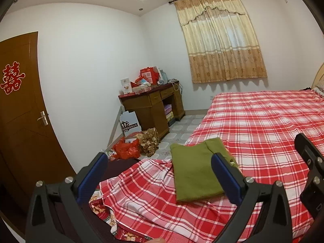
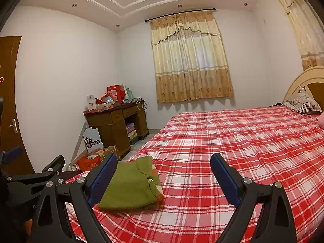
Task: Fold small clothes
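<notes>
Cloth this soft and light, the folded green garment (image 1: 195,172) at lower centre looks best pinched at a corner, left gripper (image 1: 158,174) and right gripper (image 2: 164,177) both spread apart and empty.

Left gripper (image 1: 159,162) wide open, holding nothing. Right gripper (image 2: 164,163) also spread wide, empty. Both level, side by side.
</notes>
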The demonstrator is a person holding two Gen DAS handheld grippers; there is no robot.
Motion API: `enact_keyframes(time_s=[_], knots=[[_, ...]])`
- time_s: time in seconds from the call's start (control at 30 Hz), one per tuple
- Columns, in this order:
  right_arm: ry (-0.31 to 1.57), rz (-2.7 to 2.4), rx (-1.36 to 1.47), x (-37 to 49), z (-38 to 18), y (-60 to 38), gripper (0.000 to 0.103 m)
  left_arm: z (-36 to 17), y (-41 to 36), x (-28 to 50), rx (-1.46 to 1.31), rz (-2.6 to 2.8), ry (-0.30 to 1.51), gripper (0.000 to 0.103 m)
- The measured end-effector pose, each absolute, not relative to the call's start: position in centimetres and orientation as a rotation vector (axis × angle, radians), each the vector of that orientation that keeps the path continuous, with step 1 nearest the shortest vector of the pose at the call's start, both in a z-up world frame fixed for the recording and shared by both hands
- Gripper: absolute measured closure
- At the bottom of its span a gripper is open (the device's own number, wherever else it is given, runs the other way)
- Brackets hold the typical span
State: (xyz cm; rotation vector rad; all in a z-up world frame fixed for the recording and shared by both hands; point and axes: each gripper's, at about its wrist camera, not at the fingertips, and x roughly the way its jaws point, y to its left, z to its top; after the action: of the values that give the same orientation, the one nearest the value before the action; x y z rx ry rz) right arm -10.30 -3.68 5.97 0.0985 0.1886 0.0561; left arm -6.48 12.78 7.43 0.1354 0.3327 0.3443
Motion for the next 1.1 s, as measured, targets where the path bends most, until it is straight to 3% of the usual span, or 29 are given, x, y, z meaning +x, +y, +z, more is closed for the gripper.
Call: enact_keyframes(time_s=[1.1], knots=[[0.229, 0.052, 0.122, -9.4, 4.8, -3.9, 0.009, 5.9, 13.5, -4.7, 0.084, 0.283, 0.441, 0.000]])
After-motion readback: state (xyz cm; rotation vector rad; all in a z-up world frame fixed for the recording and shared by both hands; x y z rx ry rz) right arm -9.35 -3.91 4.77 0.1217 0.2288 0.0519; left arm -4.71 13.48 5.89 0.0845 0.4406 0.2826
